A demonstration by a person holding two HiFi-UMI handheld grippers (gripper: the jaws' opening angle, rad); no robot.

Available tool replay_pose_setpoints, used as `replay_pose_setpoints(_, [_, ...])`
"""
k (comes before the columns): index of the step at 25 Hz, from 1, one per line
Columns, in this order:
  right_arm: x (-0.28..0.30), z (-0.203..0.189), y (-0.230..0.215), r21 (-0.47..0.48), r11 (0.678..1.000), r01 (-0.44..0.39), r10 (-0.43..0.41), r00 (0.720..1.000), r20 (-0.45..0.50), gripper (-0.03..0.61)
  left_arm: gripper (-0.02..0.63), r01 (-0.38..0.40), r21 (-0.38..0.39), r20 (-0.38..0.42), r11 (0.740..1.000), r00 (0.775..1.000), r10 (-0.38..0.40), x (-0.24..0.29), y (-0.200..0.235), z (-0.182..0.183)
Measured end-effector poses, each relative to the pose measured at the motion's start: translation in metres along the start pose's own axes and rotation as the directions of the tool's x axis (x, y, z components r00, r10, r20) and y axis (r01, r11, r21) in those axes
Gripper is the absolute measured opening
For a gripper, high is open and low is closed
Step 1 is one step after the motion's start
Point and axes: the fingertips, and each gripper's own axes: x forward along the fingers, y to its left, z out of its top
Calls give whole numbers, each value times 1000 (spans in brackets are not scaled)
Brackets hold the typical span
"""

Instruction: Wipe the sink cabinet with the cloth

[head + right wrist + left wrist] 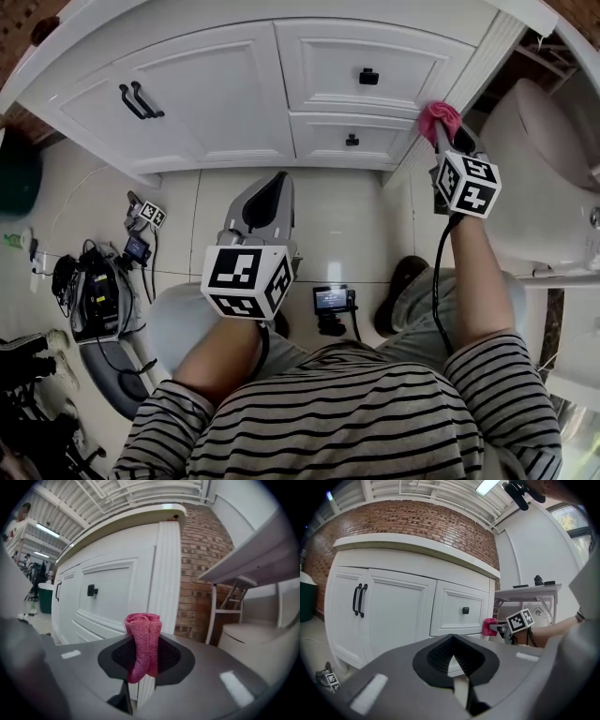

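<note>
**Q:** Where is the cloth, and how will it handle?

**A:** Cloth (143, 641): a pink knit, bunched. It lies at the centre of the right gripper view and at upper right of the head view, at the fluted post (469, 80) of the cabinet (281, 14). Whether it touches the post cannot be told. Judged light, soft and limp; it should flatten under pressure and drag a little on paint. The right gripper (439, 133) is clamped on its lower part. That seems a sound hold, since a rounded wad stands past the jaws to do the wiping.

**Q:** The other claw?

**A:** Left gripper (265, 192), centre of the head view: jaws together on nothing, well apart from the cabinet.

**Q:** Room to move?

**A:** Leftward, drawers (366, 56) and doors (216, 94) lie open to a stroke, interrupted by panel ridges, knobs (368, 76) and handles (141, 100). Rightward, the toilet (539, 159) stands near the post, so the gap there looks narrow.
</note>
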Motion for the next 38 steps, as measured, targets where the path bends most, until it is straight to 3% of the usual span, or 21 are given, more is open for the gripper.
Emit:
replay_pose_setpoints(2, [-9, -2, -4, 48, 999, 20, -20, 1000, -1, 91, 0, 2, -5, 2, 1000, 1000, -2, -3, 0, 1])
replay_pose_setpoints(5, [-8, 0, 53, 17, 994, -109, 109, 994, 27, 91, 0, 10, -24, 20, 1000, 1000, -10, -7, -1, 7])
replay_pose_setpoints(10, [22, -16, 202, -44, 914, -403, 404, 914, 37, 91, 0, 26, -21, 28, 999, 999, -26, -8, -6, 9])
replay_pose_setpoints(12, [37, -27, 246, -98, 882, -462, 465, 885, 14, 91, 0, 20, -35, 24, 999, 1000, -19, -9, -1, 7])
replay_pose_setpoints(14, [52, -38, 271, -150, 864, -480, 483, 875, -15, 91, 0, 10, -55, 25, 998, 1000, -9, -11, 5, 7])
replay_pose_setpoints(17, [70, -50, 269, -172, 873, -456, 456, 889, -45, 91, 0, 2, -61, 20, 998, 1000, -1, -11, 12, 5])
replay_pose_setpoints(21, [70, -59, 225, -114, 905, -410, 406, 912, -55, 92, 0, 18, -95, -7, 995, 1000, -19, -5, 13, -2])
replay_pose_setpoints(27, [49, -73, 119, 0, 977, -213, 212, 976, -53, 91, 0, 32, -103, -15, 994, 999, -34, 3, 6, -4])
replay_pose_setpoints(32, [36, -87, 45, 85, 995, -60, 68, 994, -89, 91, 0, 33, -125, -26, 992, 999, -37, 4, 3, -7])
replay_pose_setpoints(36, [25, -89, 35, 150, 988, 27, -12, 995, -100, 89, 0, 25, -132, -10, 991, 1000, -26, 0, 7, -3])
replay_pose_setpoints(38, [24, -88, 66, 170, 985, -16, 30, 996, -79, 88, 0, 22, -142, -2, 990, 1000, -23, -2, 9, 0])
